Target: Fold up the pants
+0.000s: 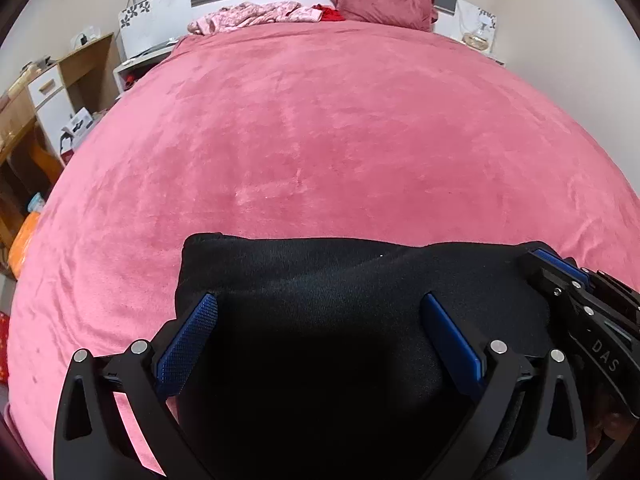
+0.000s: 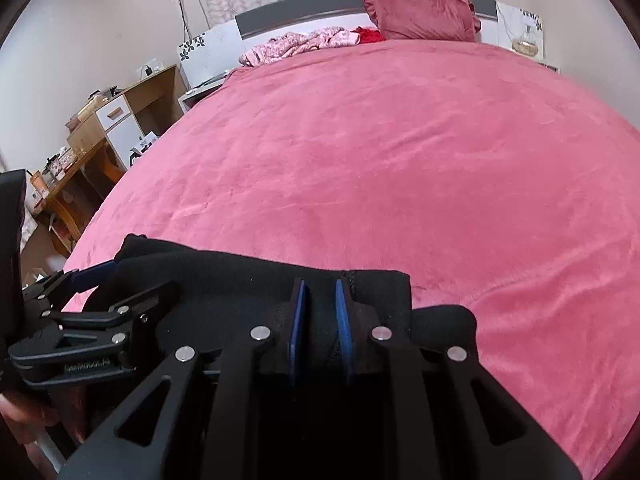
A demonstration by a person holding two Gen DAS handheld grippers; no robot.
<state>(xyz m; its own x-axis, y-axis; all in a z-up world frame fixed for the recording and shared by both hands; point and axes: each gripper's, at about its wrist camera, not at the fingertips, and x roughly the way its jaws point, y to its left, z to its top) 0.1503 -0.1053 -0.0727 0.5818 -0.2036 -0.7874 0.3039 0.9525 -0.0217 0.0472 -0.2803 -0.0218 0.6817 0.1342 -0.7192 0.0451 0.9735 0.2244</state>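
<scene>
The black pants (image 1: 320,264) lie folded into a thick bundle at the near edge of the pink bed (image 1: 320,140). My left gripper (image 1: 320,300) hangs over their left half, jaws open wide, the blue pads (image 1: 192,336) straddling the cloth without pinching it. My right gripper (image 2: 320,284) is shut on a ridge of the pants (image 2: 224,276) near their right end, with black fabric squeezed between its pads. The right gripper (image 1: 560,268) shows at the right edge of the left wrist view, and the left gripper (image 2: 100,270) at the left edge of the right wrist view.
A dark red pillow (image 1: 384,0) and crumpled pink clothes (image 1: 252,16) lie at the headboard. A wooden desk with shelves (image 1: 40,92) stands left of the bed, a nightstand with a glass lamp (image 1: 480,36) at the far right. The pink bedspread stretches wide beyond the pants.
</scene>
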